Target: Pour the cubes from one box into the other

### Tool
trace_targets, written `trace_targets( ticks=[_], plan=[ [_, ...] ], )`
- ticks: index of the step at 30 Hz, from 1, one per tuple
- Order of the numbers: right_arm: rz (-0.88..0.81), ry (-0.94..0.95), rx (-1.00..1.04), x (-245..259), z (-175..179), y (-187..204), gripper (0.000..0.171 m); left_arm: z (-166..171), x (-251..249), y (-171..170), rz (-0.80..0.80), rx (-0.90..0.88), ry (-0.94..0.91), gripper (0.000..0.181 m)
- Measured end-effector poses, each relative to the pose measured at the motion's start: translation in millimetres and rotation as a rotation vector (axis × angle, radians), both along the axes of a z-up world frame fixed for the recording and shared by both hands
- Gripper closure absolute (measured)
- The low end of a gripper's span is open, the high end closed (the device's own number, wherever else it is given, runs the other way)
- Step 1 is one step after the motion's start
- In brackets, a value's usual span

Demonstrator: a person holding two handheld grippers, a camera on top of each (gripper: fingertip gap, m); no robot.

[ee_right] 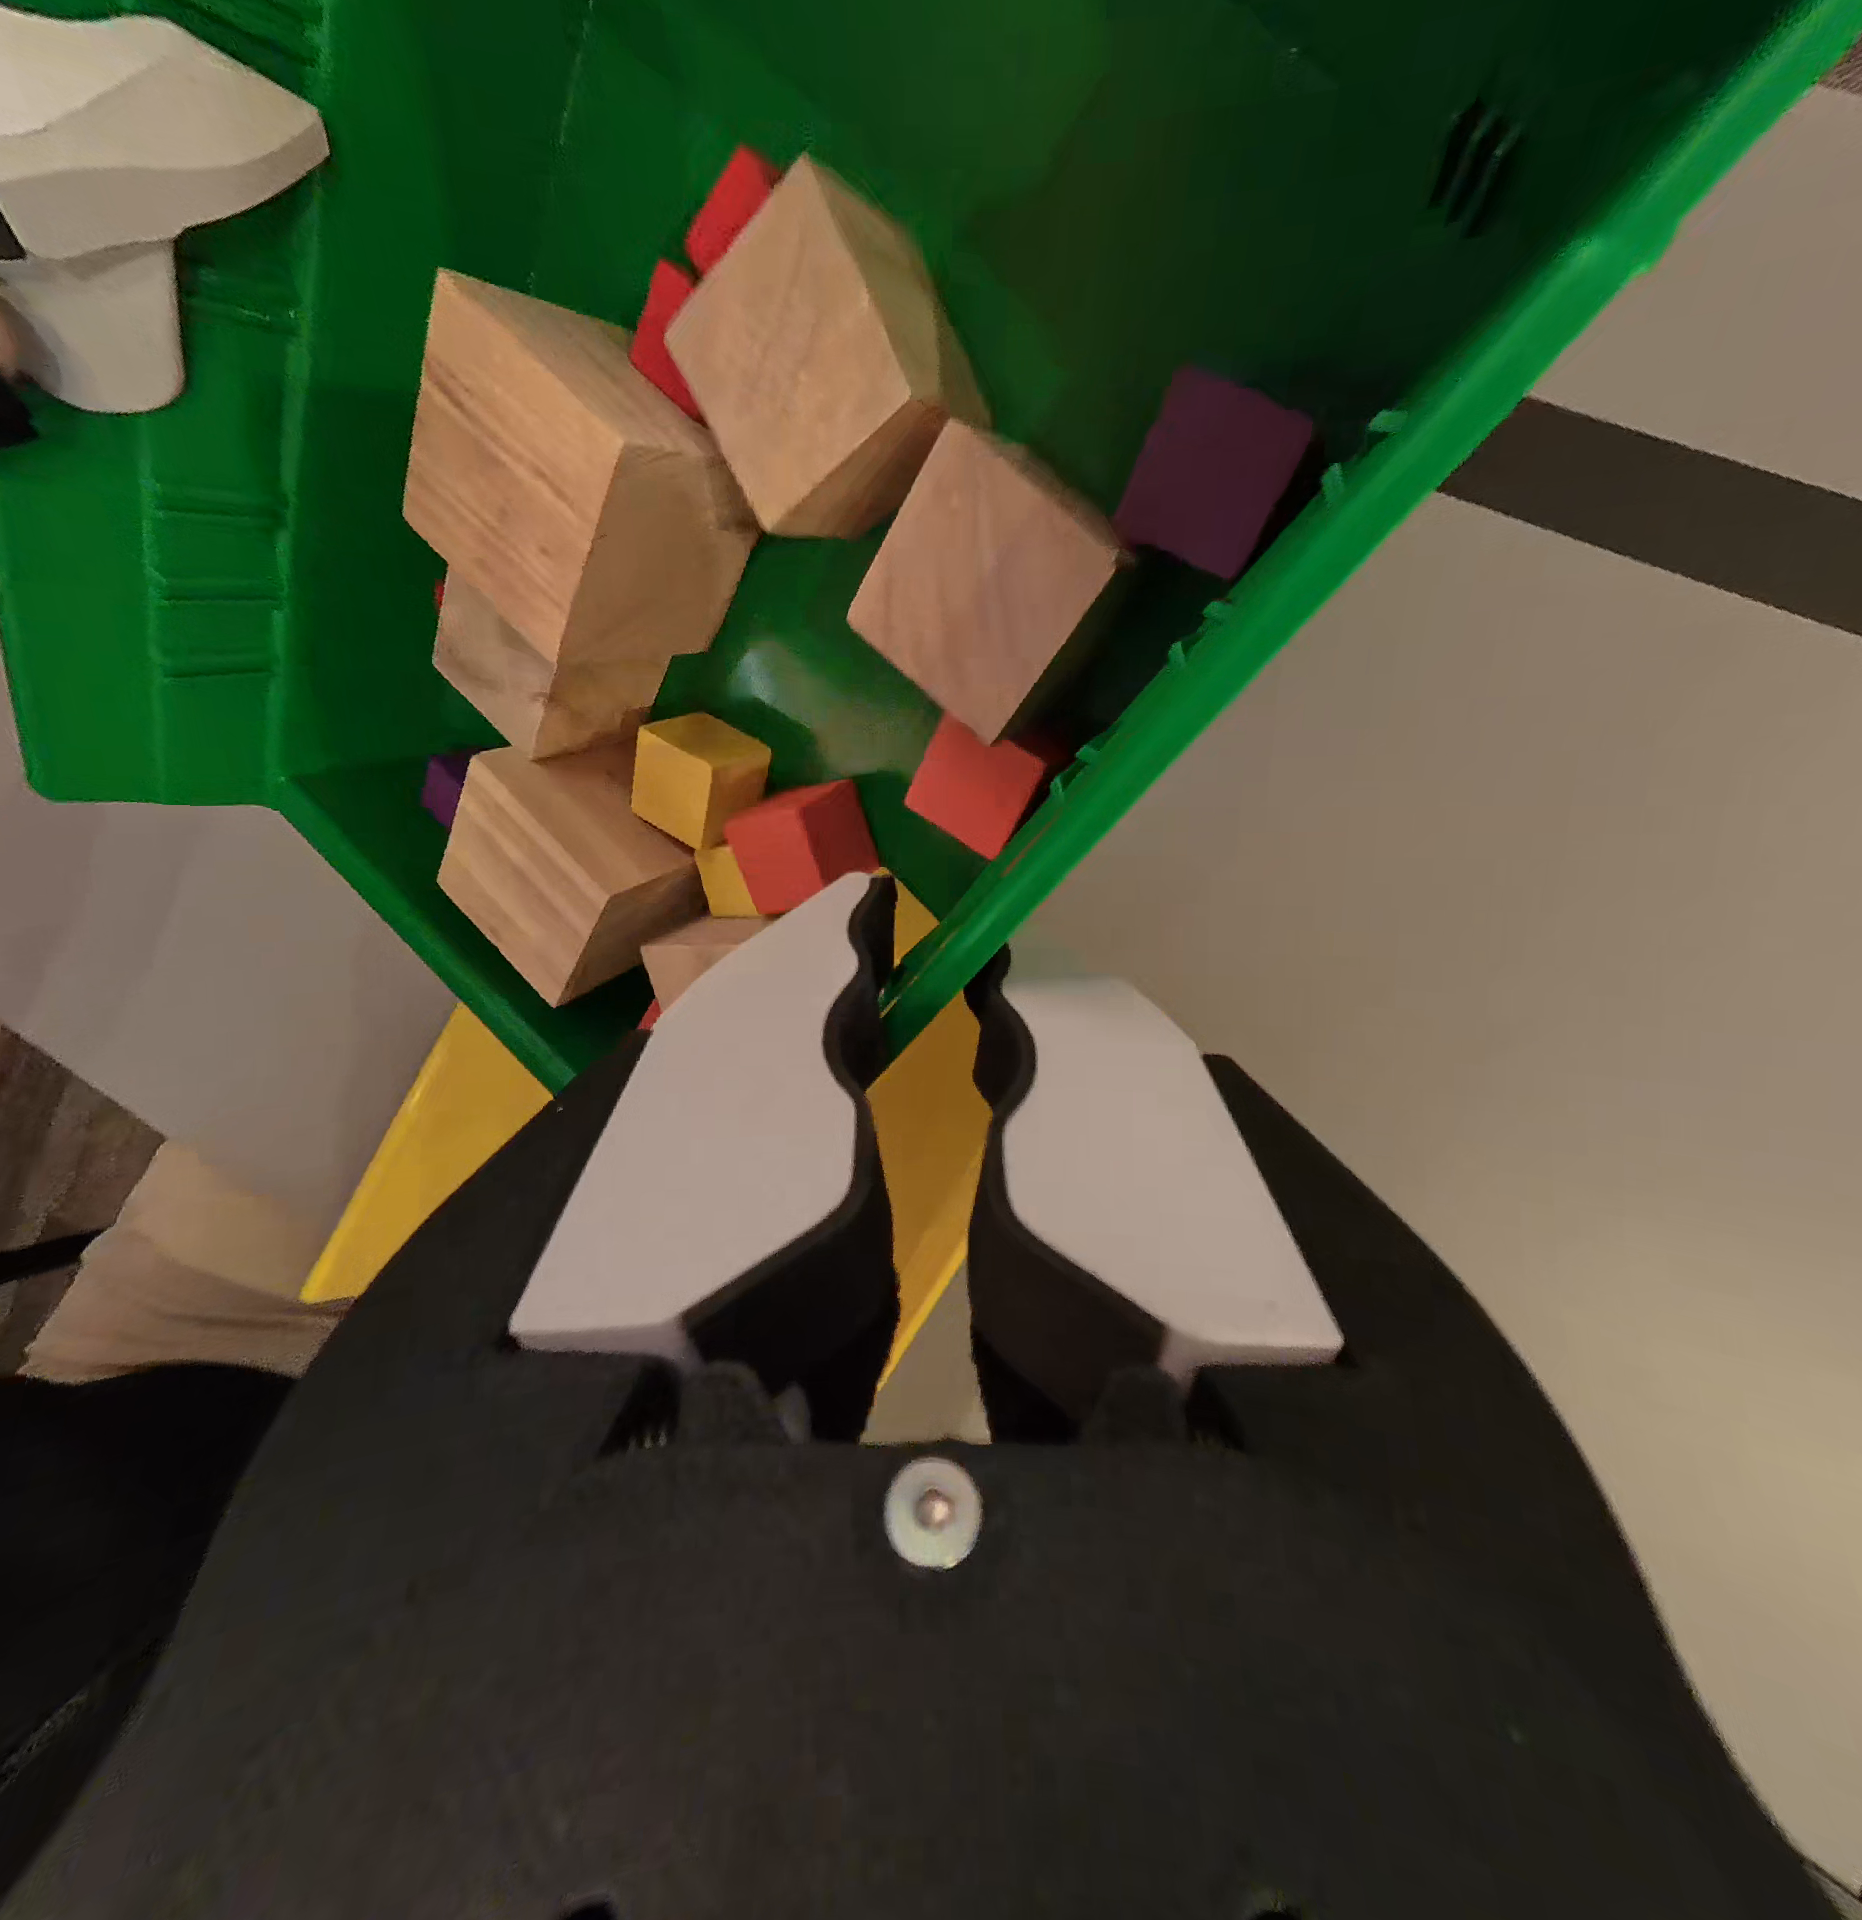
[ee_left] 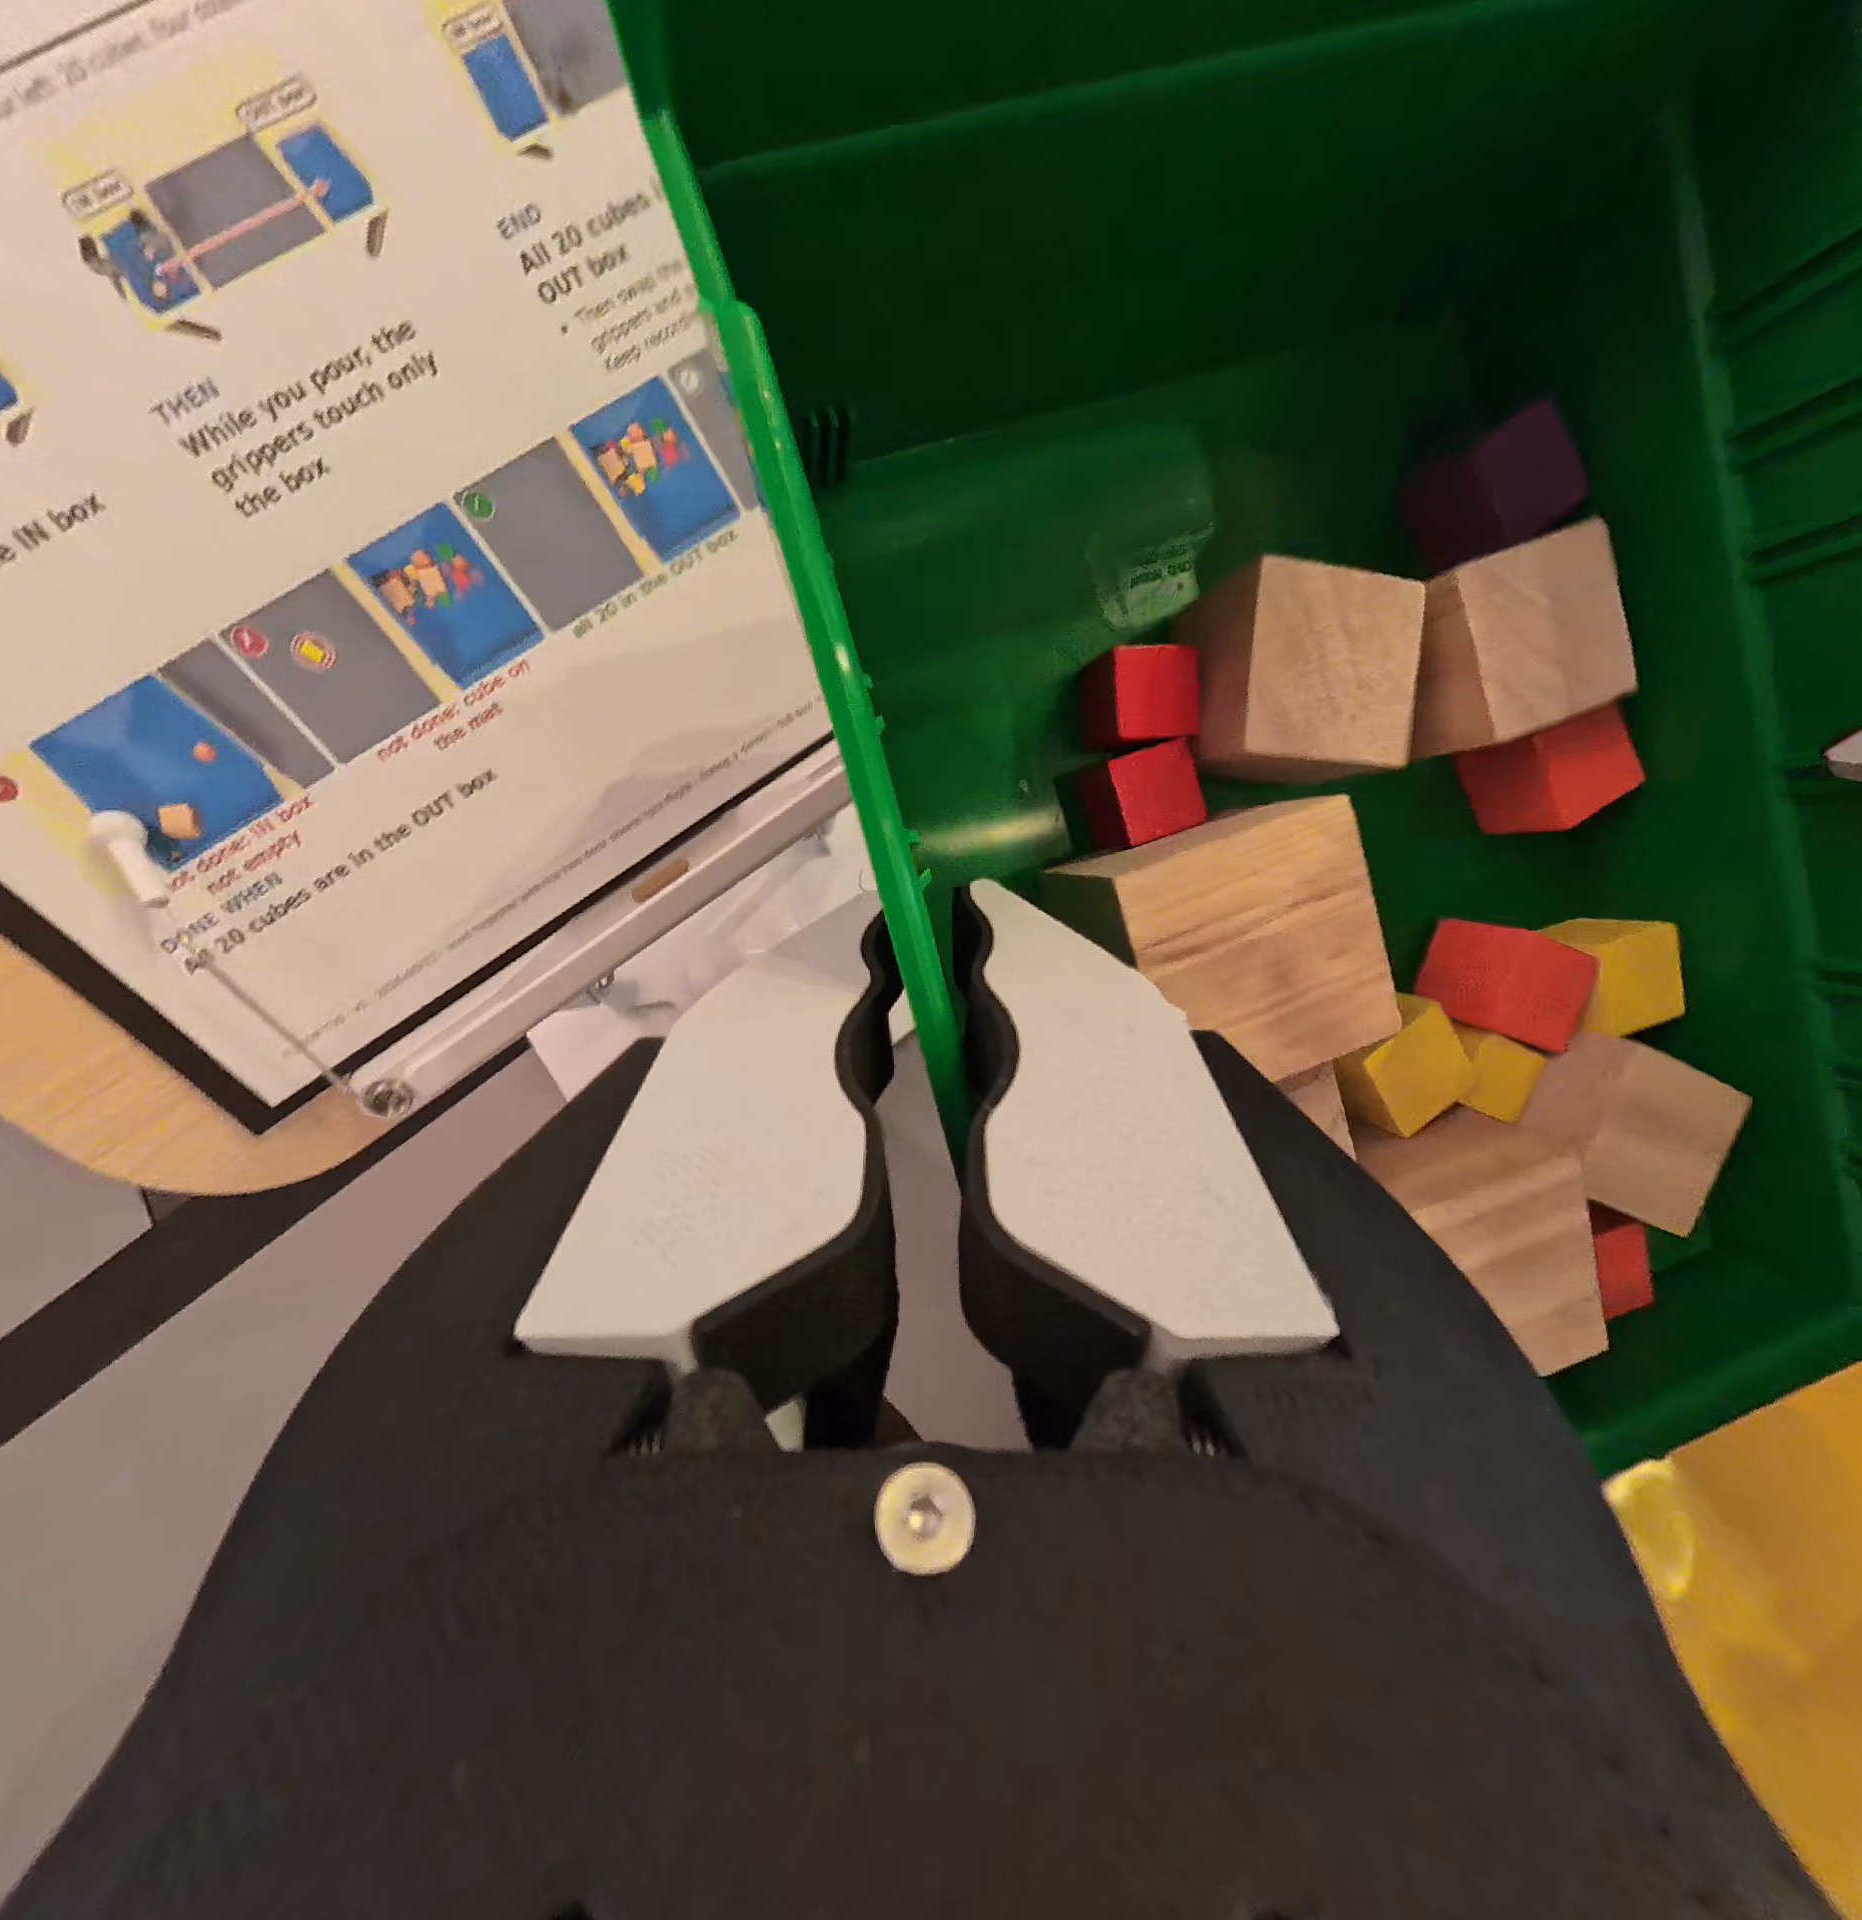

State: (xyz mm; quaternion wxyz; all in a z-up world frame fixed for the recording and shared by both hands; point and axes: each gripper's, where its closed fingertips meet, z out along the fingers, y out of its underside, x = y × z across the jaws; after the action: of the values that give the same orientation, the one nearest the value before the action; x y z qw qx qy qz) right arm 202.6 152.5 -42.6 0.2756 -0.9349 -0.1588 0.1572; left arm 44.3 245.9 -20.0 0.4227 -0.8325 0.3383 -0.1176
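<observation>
Both the left gripper [ee_left: 922, 925] and the right gripper [ee_right: 932, 940] pinch opposite walls of the tilted green plastic box [ee_left: 1270, 312] — the wooden and coloured cubes [ee_right: 802, 499] gather at its low end above the yellow plastic box [ee_right: 932, 1132], so the tilt should increase slowly and evenly.

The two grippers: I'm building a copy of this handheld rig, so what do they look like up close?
Both match. The left gripper and right gripper each have a wide matte black body that curves out to both sides, with a silver screw and washer at its middle. Each finger is a pale grey wedge tapering to a point, lined inside with a wavy black pad. The jaws show no cables or markings.
</observation>
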Motion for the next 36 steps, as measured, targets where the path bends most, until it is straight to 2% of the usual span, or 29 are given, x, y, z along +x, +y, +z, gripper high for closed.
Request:
trace_targets(
  ticks=[1,11,16,26,36],
  plan=[
    [-0.014,0.002,0.022,5,0,2,0.164,0,5,2,0.001,0.02,-0.008,0.173],
    [-0.095,-0.027,0.211,37,5,14,0.166,18,37,7,0.007,0.22,-0.119,0.171],
    [-0.131,-0.034,0.324,41,10,18,0.166,31,41,7,0.024,0.305,-0.216,0.171],
    [-0.177,0.0,0.493,46,18,23,0.166,45,43,-2,0.014,0.471,-0.286,0.17],
    [-0.2,0.018,0.611,48,35,26,0.166,58,42,-5,0.02,0.556,-0.369,0.169]
  ],
)
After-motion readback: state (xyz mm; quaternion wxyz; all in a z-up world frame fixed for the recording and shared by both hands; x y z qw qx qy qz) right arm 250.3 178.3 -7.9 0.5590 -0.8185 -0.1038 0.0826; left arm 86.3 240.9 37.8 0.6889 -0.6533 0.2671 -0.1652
